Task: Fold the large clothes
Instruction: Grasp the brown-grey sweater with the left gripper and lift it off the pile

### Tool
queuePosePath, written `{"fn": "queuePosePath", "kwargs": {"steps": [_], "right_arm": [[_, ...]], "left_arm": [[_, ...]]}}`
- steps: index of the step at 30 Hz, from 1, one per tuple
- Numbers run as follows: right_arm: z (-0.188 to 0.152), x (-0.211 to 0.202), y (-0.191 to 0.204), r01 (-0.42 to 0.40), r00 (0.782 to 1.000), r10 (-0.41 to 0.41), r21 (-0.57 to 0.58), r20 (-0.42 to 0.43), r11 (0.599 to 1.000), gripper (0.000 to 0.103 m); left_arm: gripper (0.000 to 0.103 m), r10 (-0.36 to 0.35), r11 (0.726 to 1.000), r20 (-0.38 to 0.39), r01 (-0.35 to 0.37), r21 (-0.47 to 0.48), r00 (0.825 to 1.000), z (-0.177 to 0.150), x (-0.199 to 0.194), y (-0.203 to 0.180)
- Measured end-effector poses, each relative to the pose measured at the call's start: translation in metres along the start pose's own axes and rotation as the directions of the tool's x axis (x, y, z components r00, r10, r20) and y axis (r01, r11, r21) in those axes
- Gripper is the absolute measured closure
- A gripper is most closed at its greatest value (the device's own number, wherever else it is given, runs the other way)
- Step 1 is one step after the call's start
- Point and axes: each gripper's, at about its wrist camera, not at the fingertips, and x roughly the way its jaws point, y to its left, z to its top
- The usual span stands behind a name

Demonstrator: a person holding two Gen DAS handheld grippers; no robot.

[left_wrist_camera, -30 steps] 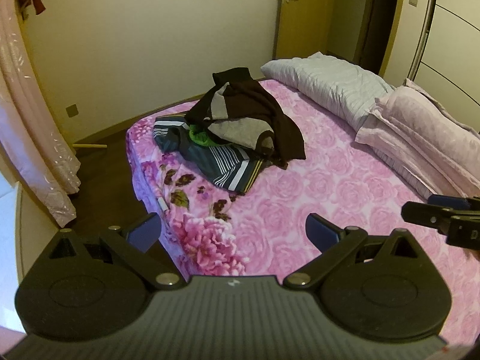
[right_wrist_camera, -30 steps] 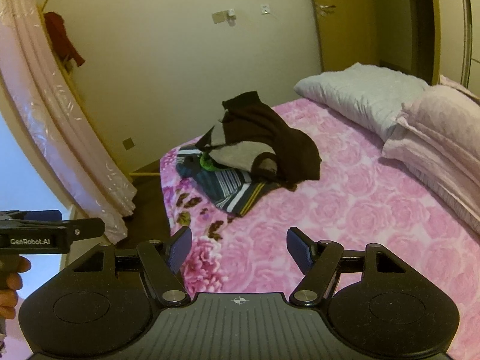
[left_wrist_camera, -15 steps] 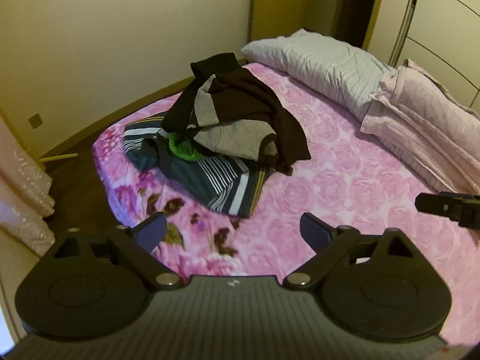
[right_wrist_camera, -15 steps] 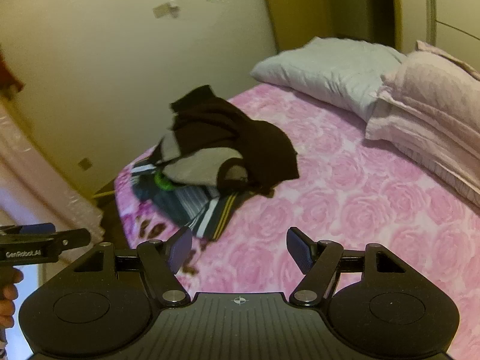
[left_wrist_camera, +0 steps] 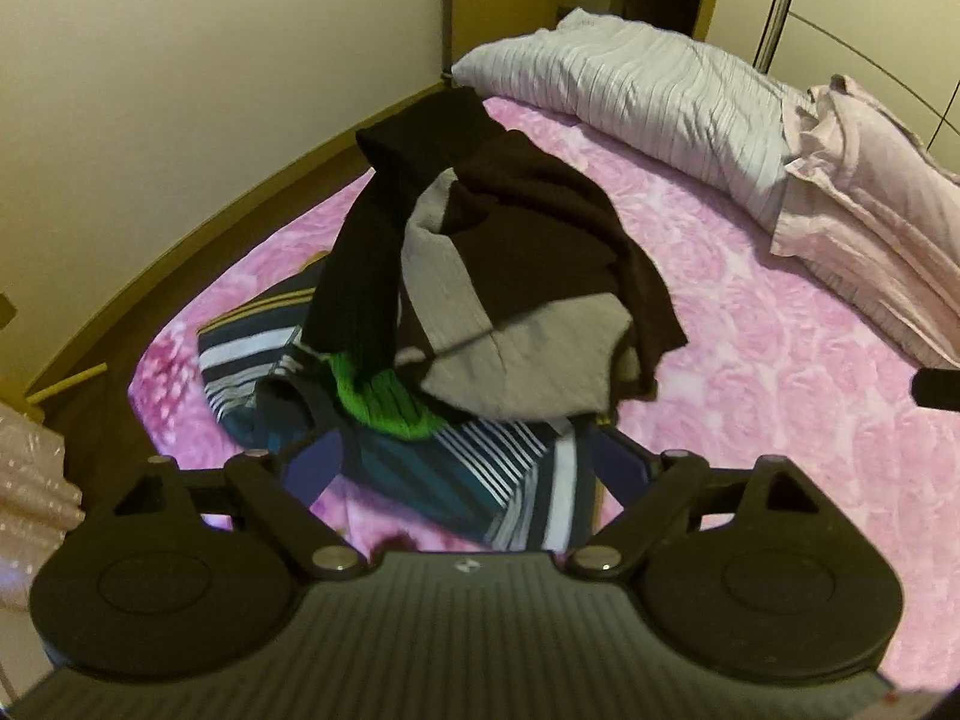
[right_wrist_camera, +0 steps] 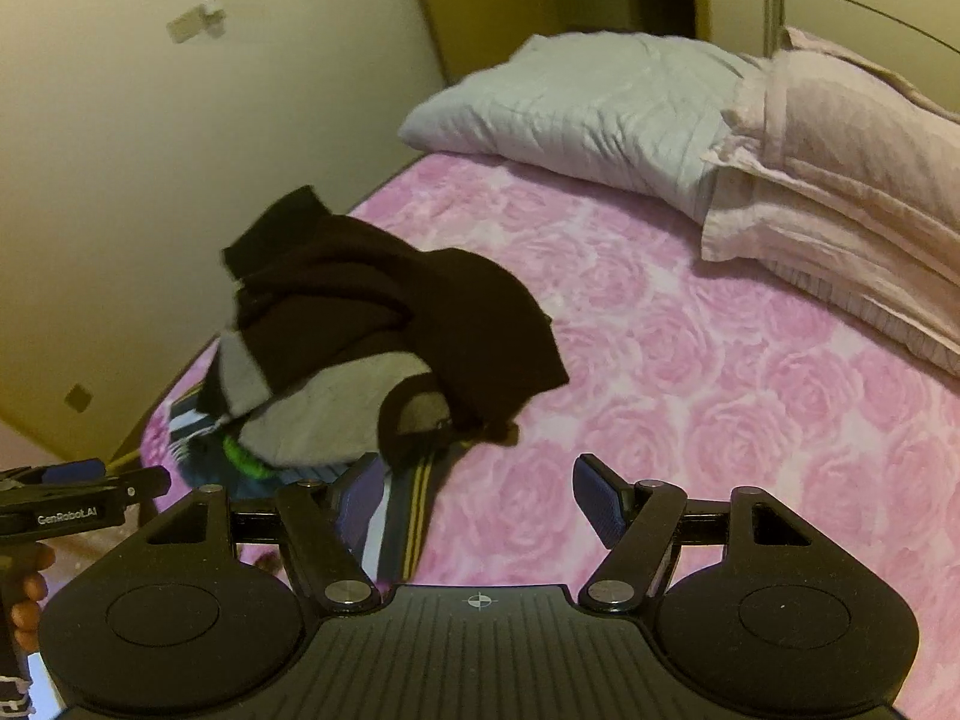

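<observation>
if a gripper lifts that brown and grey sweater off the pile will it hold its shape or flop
The brown and grey sweater lies crumpled in soft folds, so it will probably flop and hang. It rests on the striped garment, which might drag along. Its knit looks grippy, unlikely to slip.

Both wrist views look forward over open fingers, down onto the bed [left_wrist_camera: 750, 360]. The left sits close above the clothes pile [left_wrist_camera: 498, 276] at 12 o'clock; the right, farther back, has the pile at 10 o'clock. They share the pile and the pillows [right_wrist_camera: 576, 102].
</observation>
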Motion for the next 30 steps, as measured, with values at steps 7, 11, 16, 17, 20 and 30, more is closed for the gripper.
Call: {"fn": "queuePosePath", "kwargs": {"steps": [7,11,16,17,20,30], "right_arm": [[0.024,0.042,-0.006,0.075,0.996,-0.072,0.066,-0.050,0.995,0.036],[0.029,0.060,-0.018,0.115,0.991,-0.107,0.105,-0.086,0.988,0.036],[0.032,0.071,-0.030,0.154,0.983,-0.138,0.140,-0.118,0.978,0.036],[0.032,0.072,-0.033,0.163,0.982,-0.145,0.147,-0.122,0.976,0.036],[0.031,0.071,-0.042,0.185,0.978,-0.165,0.168,-0.129,0.968,0.036],[0.024,0.046,-0.051,0.192,0.980,-0.177,0.214,-0.086,0.958,0.036]], "left_arm": [[0.022,-0.017,0.998,-0.036,0.019,0.061,0.999,0.040,0.075,0.019],[0.022,-0.028,0.995,-0.045,0.033,0.098,0.999,0.061,0.116,0.027],[0.022,-0.040,0.989,-0.059,0.048,0.139,0.997,0.074,0.153,0.029],[0.022,-0.056,0.988,-0.061,0.065,0.143,0.997,0.076,0.159,0.029],[0.029,-0.097,0.982,-0.076,0.108,0.158,0.992,0.077,0.168,0.024],[0.089,-0.218,0.954,0.006,0.211,0.212,0.976,0.085,0.103,-0.006]]}}
